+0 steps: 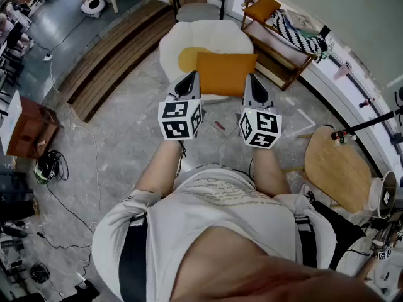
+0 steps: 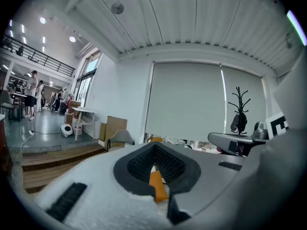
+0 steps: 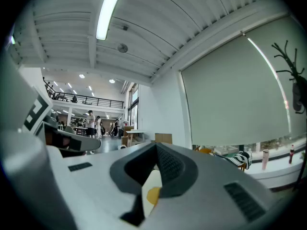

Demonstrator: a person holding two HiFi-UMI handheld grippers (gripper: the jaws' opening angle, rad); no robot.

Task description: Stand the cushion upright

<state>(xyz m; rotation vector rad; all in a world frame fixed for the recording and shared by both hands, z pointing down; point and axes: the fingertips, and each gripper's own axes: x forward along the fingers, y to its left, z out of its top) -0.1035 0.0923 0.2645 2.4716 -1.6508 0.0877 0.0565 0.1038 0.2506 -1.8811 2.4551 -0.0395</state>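
Observation:
An orange rectangular cushion (image 1: 225,72) rests on a white, egg-shaped floor seat (image 1: 182,39) with a yellow round patch (image 1: 187,58). The cushion's broad face is turned toward me near the seat's front edge, and it looks to stand on its long edge. My left gripper (image 1: 187,82) and right gripper (image 1: 254,84) are held side by side, level, just short of the cushion and apart from it. Both are shut with nothing between the jaws. A sliver of the orange cushion (image 2: 158,187) shows past the left gripper (image 2: 154,169). The yellow patch (image 3: 153,194) shows past the right gripper (image 3: 156,169).
A wooden rack (image 1: 277,55) with a striped cloth (image 1: 296,33) stands right of the seat. A grey chair (image 1: 198,8) is behind it. A round wooden table (image 1: 337,168) is at my right, wooden steps (image 1: 107,61) at the left, and cables (image 1: 47,165) lie on the floor.

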